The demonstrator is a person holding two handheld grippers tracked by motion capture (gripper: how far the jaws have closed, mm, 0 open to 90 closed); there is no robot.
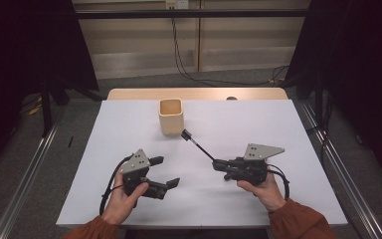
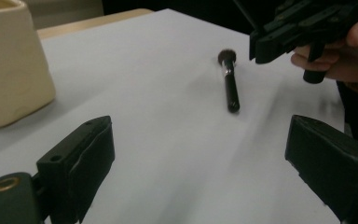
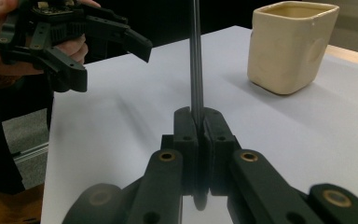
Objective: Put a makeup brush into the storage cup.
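The brush (image 1: 198, 144) is pinched by its thin handle in the right gripper (image 1: 218, 163); the left gripper (image 1: 165, 172) hangs spread wide beside the cup (image 1: 171, 117)

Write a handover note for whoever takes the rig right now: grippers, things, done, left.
Right gripper: shut on the makeup brush, held by its thin handle, bristle end pointing toward the cup.
Left gripper: open, holding nothing, above the white table.
Cup: cream, upright, at the far middle of the table; nothing visible inside.
Done: brush gripped.
Left: probably carry the brush to the cup and drop it in; the left gripper could steady the cup.
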